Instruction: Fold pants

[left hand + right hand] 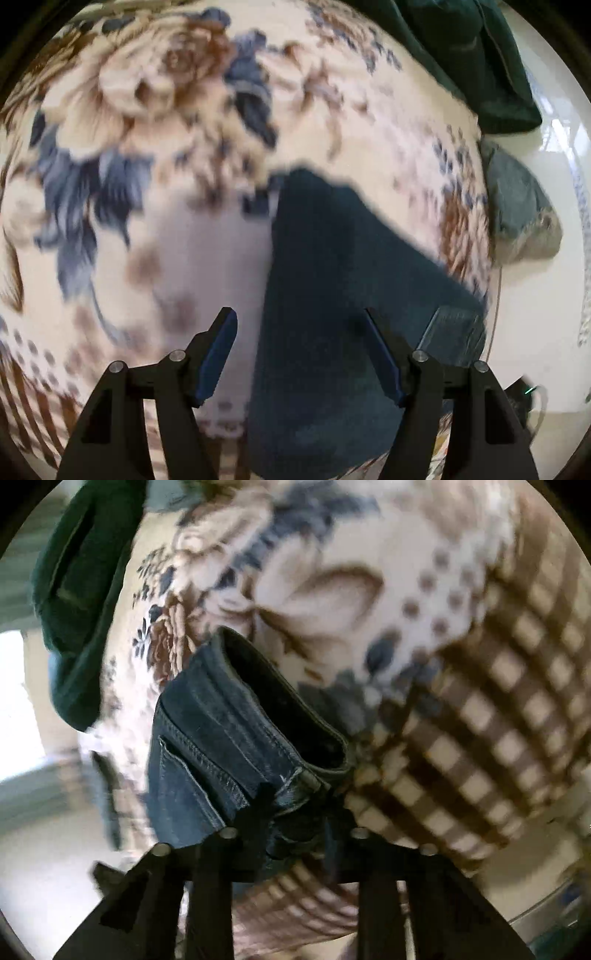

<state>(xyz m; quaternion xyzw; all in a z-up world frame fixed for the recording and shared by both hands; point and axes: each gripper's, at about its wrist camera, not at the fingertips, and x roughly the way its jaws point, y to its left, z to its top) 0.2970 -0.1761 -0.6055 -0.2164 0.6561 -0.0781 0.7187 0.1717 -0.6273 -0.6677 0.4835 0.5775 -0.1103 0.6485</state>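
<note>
Spread wide apart, the left gripper has its blue-padded fingers released and holding nothing; the dark blue pants pass between and beneath the tips, one pad over the cloth and the other out over the floral blanket. From there the fabric runs forward and away as a long strip, its far edge ending near the middle of the view, so its long axis lies roughly along the line of the fingers. Whether the tips touch the cloth I cannot tell through the blur. On the right, the right gripper is clamped tight on the jeans at the waistband, the denim bunched between the dark fingers and the open waist rising just ahead of them. Since that hand already has the waist end, the free left hand is, in my judgement, the nearer one to the leg section, and would need to close straight down on the strip under it. A dark green garment lies well apart at the blanket's edge
</note>
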